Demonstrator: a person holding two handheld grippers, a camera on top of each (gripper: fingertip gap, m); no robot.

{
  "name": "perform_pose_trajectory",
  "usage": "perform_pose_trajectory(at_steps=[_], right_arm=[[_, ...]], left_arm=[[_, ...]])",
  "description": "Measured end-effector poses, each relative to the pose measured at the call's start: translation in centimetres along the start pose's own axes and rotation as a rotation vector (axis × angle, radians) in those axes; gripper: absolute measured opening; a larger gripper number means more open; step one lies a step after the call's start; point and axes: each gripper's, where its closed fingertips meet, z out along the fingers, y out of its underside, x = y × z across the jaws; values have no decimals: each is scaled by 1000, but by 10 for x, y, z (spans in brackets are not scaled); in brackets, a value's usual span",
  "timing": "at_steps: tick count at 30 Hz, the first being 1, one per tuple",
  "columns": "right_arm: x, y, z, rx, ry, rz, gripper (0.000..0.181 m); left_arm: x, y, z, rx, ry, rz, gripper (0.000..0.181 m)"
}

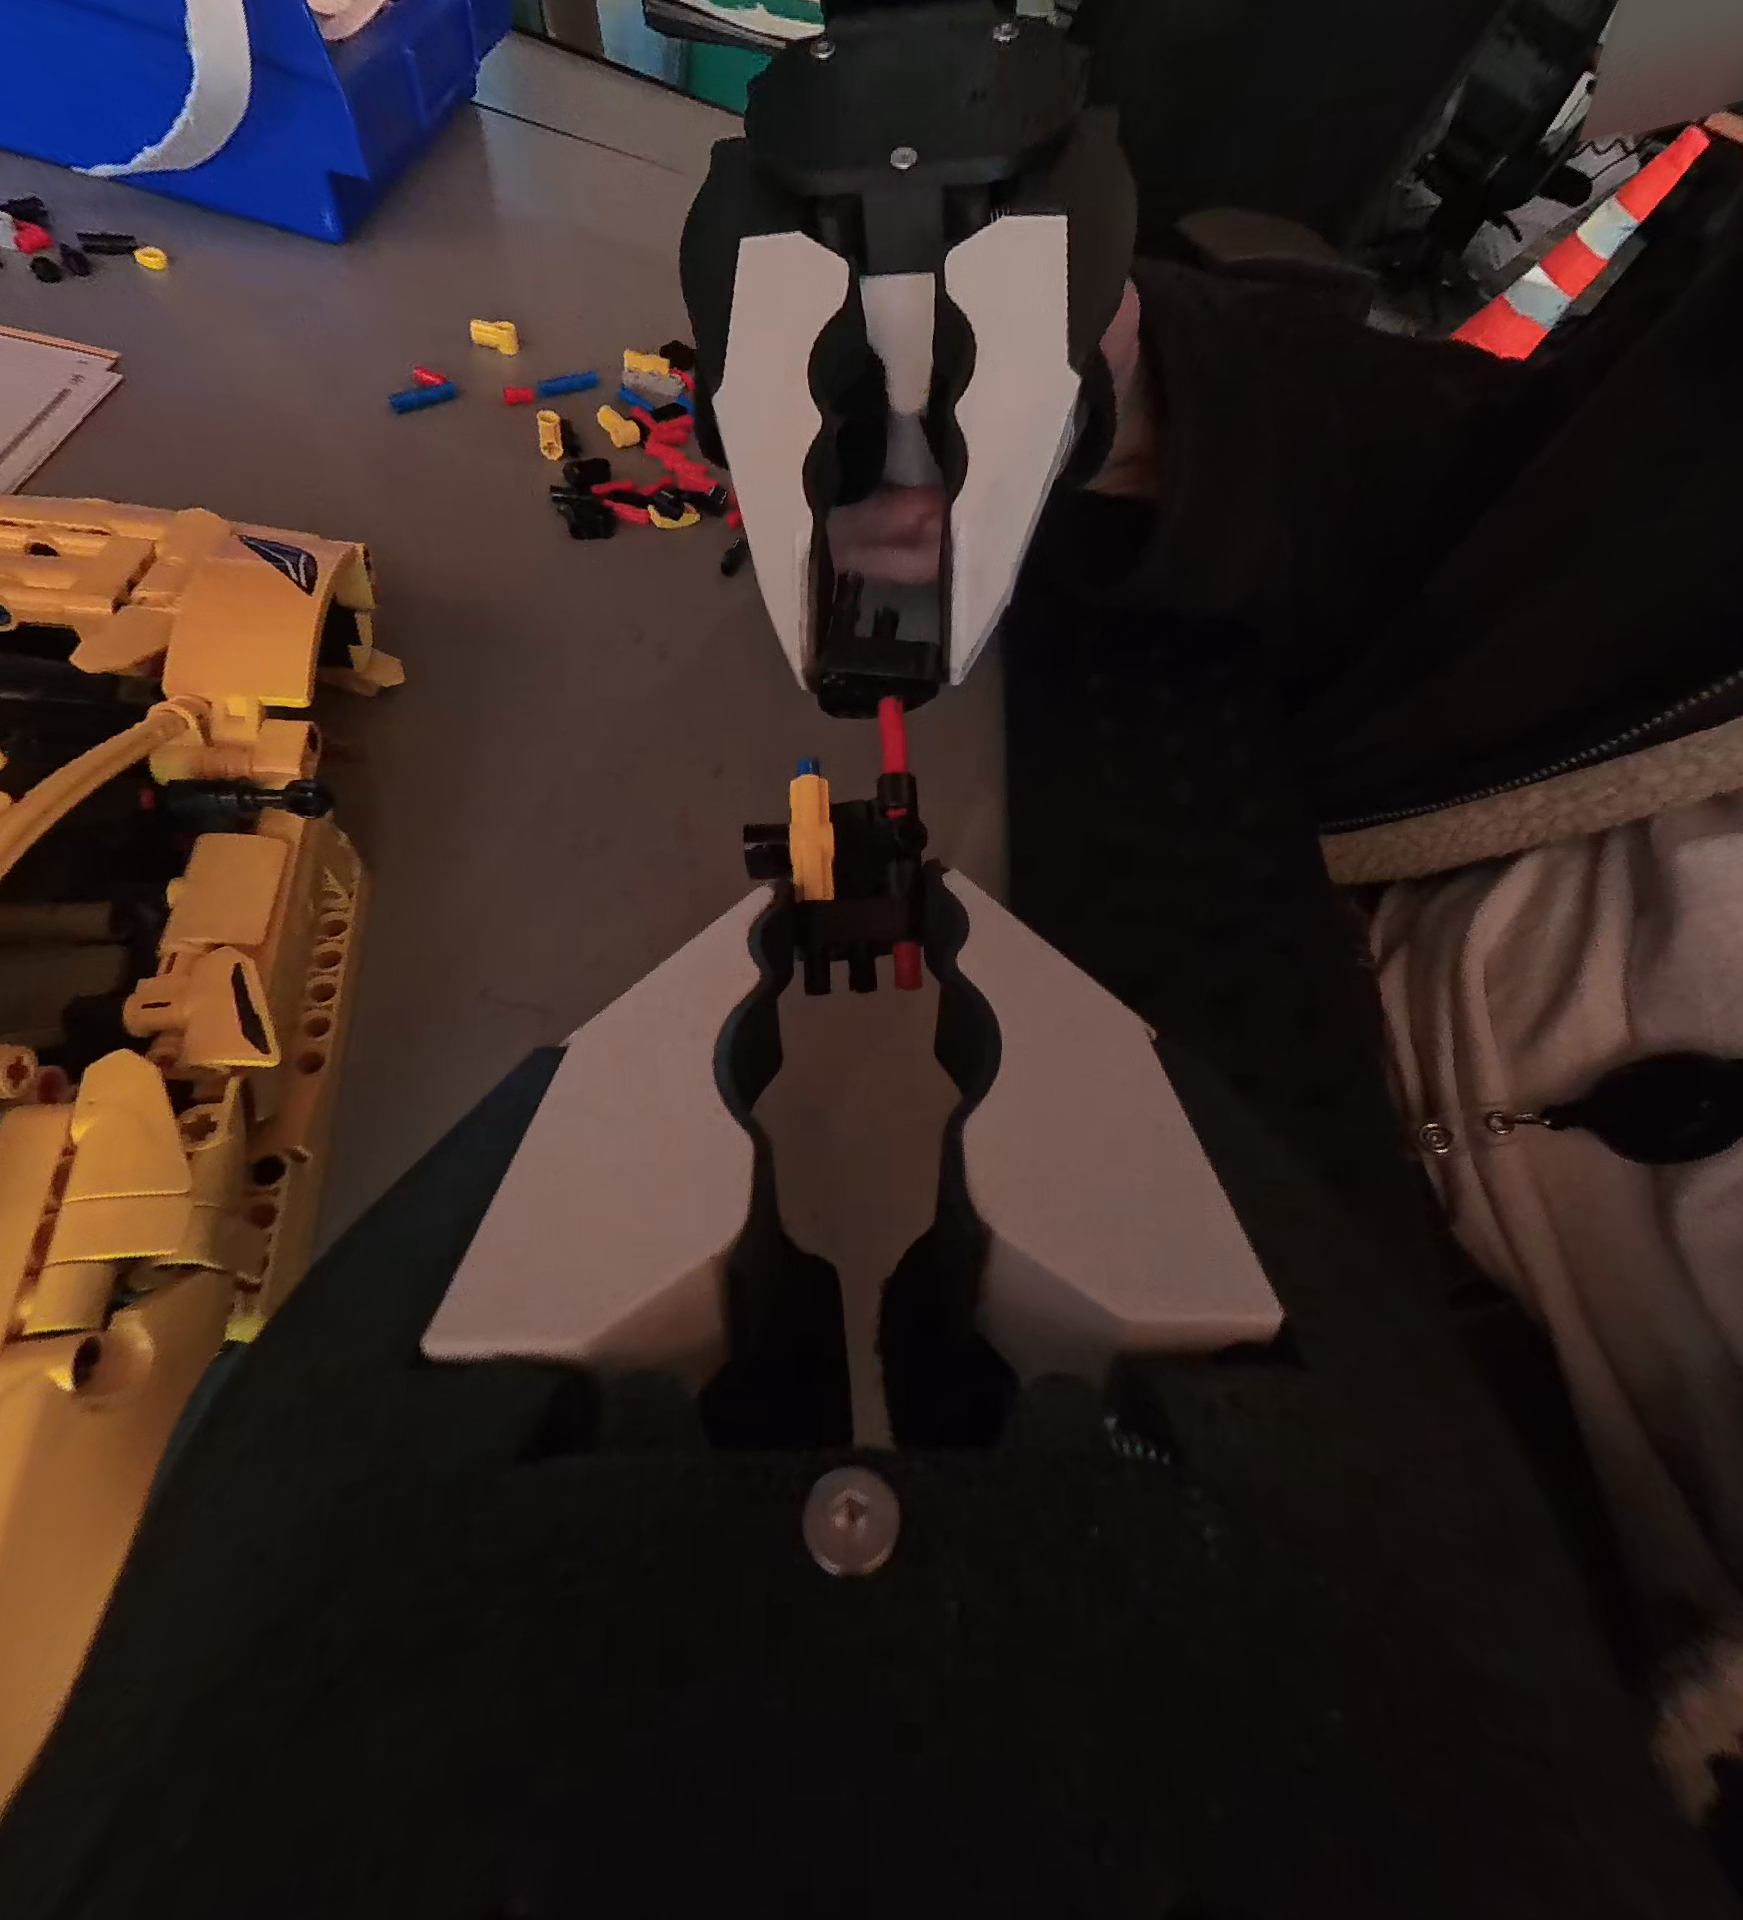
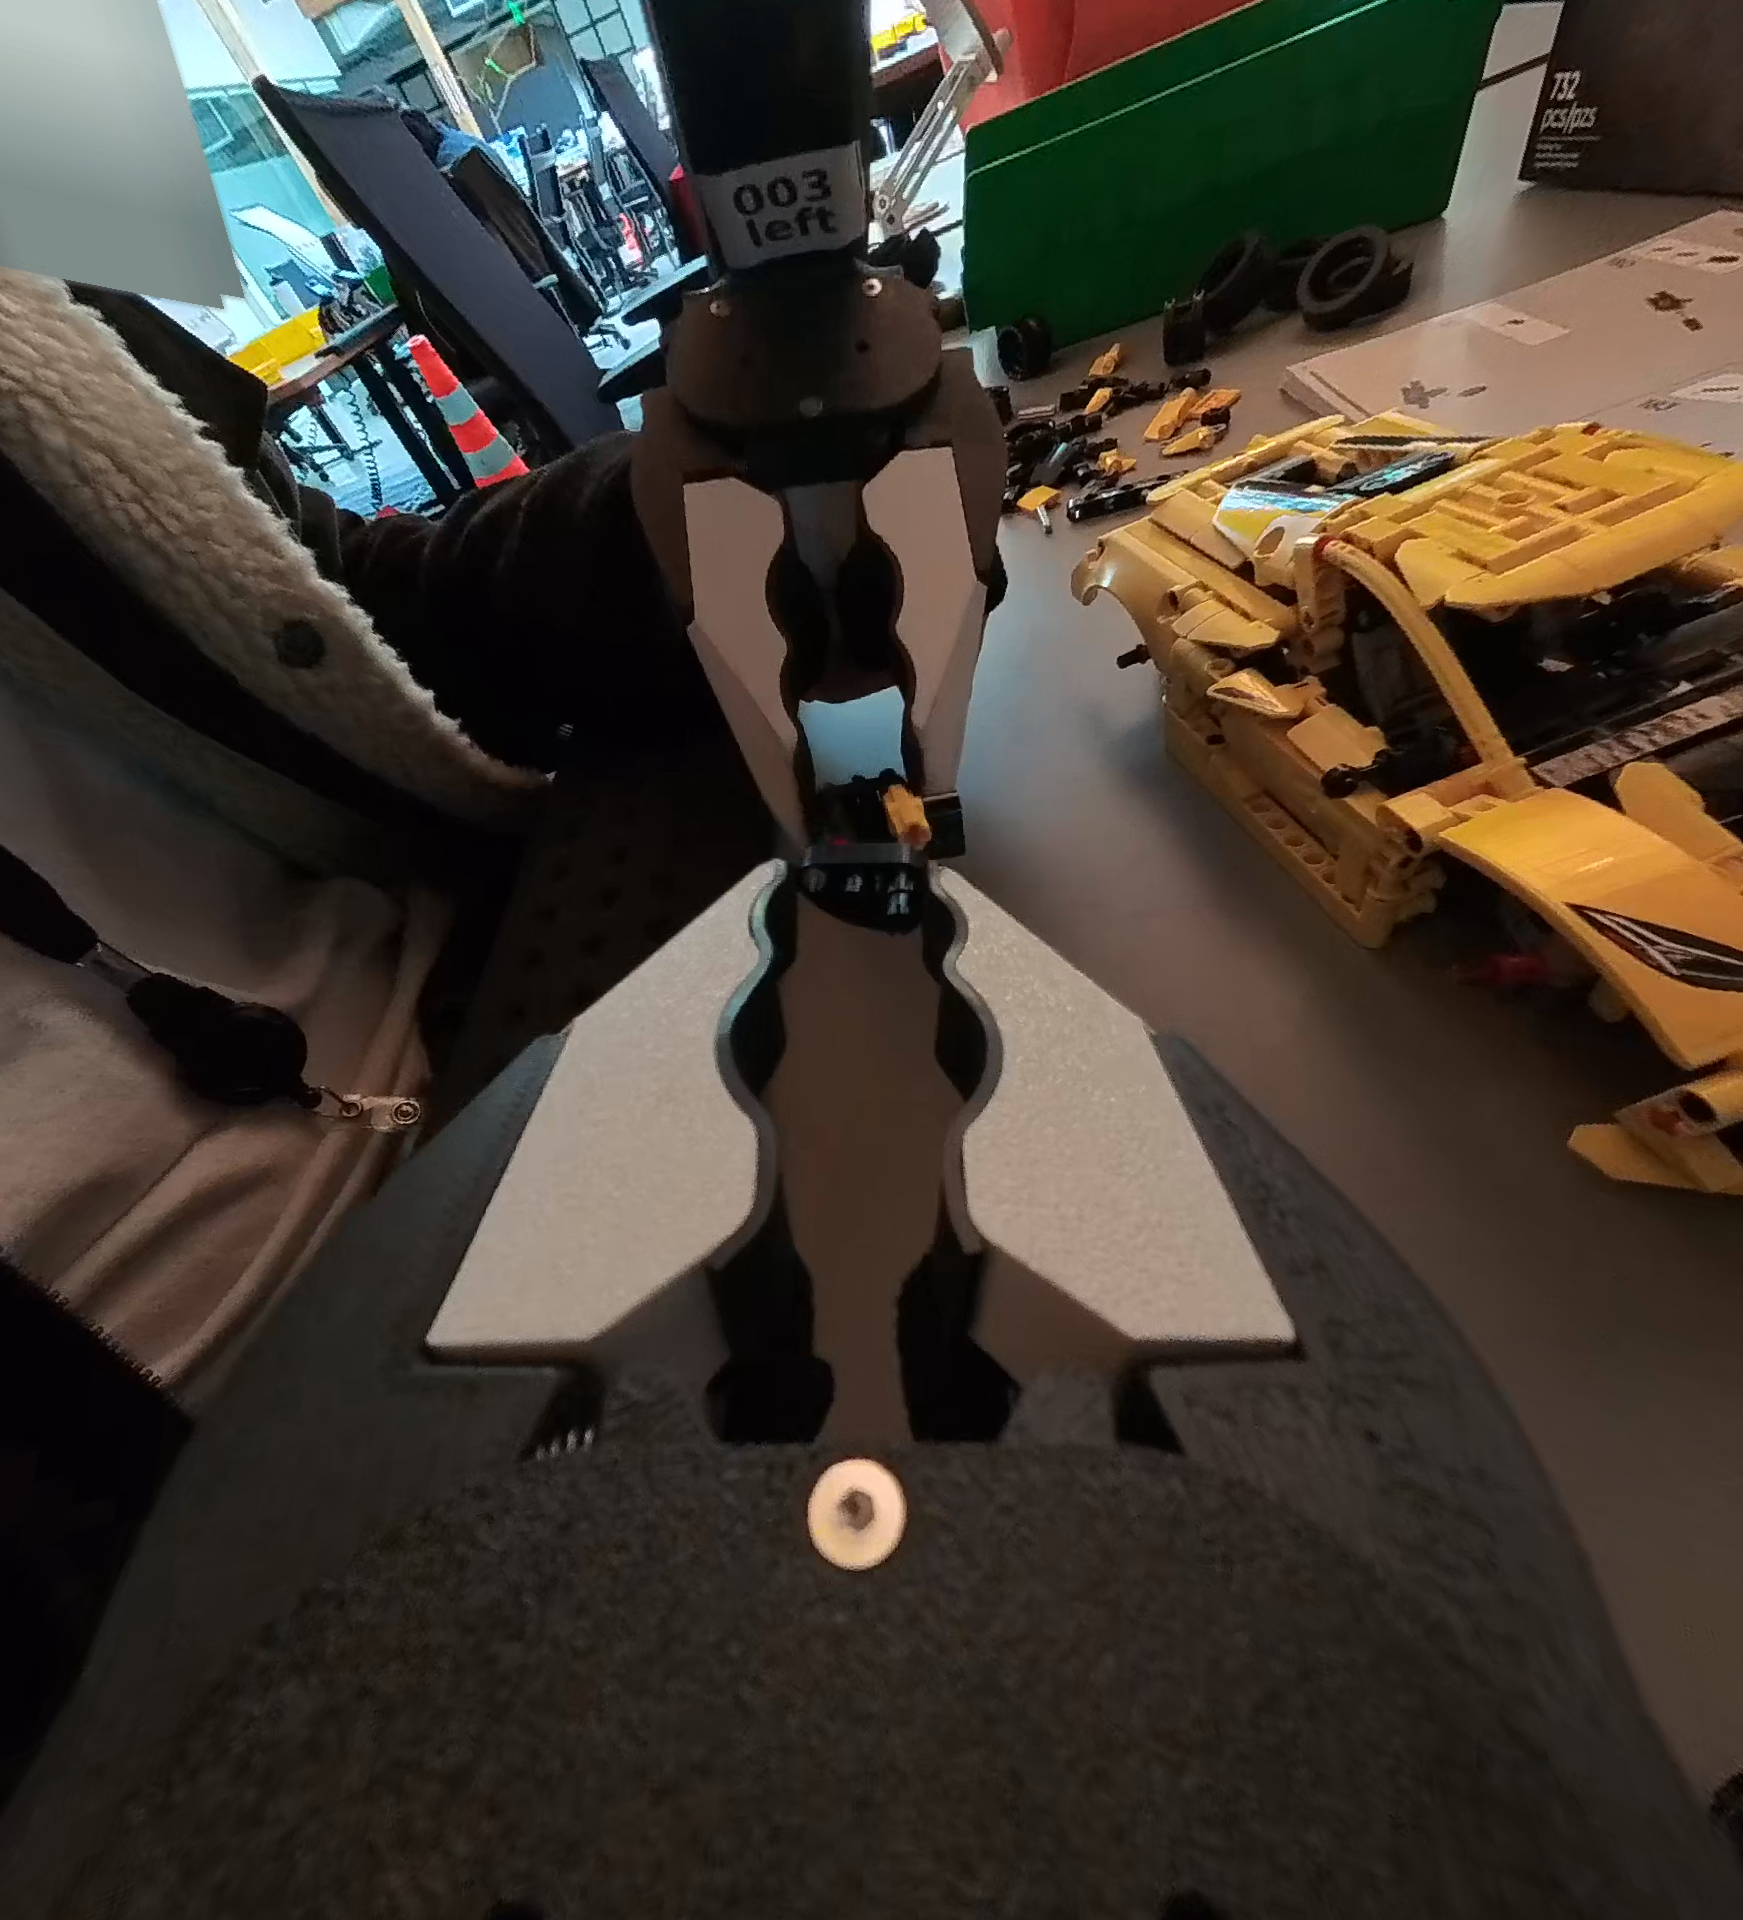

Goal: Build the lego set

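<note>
Left tool (image 1: 851,914) clenches a black-yellow-red subassembly (image 1: 846,873); right tool (image 1: 882,686) grips its black beam (image 2: 862,894)

Hand-held gripper (image 1: 854,883) — white wedge fingers (image 1: 638,1143), black wavy pads, silver screw (image 1: 851,1522).

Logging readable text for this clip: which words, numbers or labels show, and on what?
White label on the black cylindrical handle: digits and a word, legible, not transcribed here.
Dark grey cardboard box: white number and letters, legible, not transcribed.
White instruction sheets: print too small to read.
White paper booklet: print too small to read.
</note>
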Motion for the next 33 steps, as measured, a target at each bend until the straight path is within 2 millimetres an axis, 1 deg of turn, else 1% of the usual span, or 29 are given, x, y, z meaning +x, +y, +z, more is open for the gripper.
perform_pose_trajectory(at_steps=[7,8,10,14,18,21,23,25,33], right_arm=[[5,-1,-5,4,28,21,22],[5,0,-7,-6,22,29,22],[6,8,-10,-61,18,48,22],[5,19,-14,-108,22,41,23],[-2,23,-20,-108,-39,81,22],[-8,28,-16,-135,-77,100,22],[-12,31,-13,-154,-93,113,23],[-12,32,-11,-160,-94,120,23],[-14,27,-8,-136,-104,128,23]], left_arm=[[-3,1,2,-9,-17,-18,24],[-4,1,2,-6,-26,-27,24],[-5,-1,3,1,-43,-53,24],[5,-1,8,4,-39,-12,24],[15,6,16,-28,8,18,24],[17,8,16,-31,44,6,24],[15,9,15,-31,48,-14,24],[15,9,15,-29,55,-24,24],[17,12,20,-45,72,-28,24]])
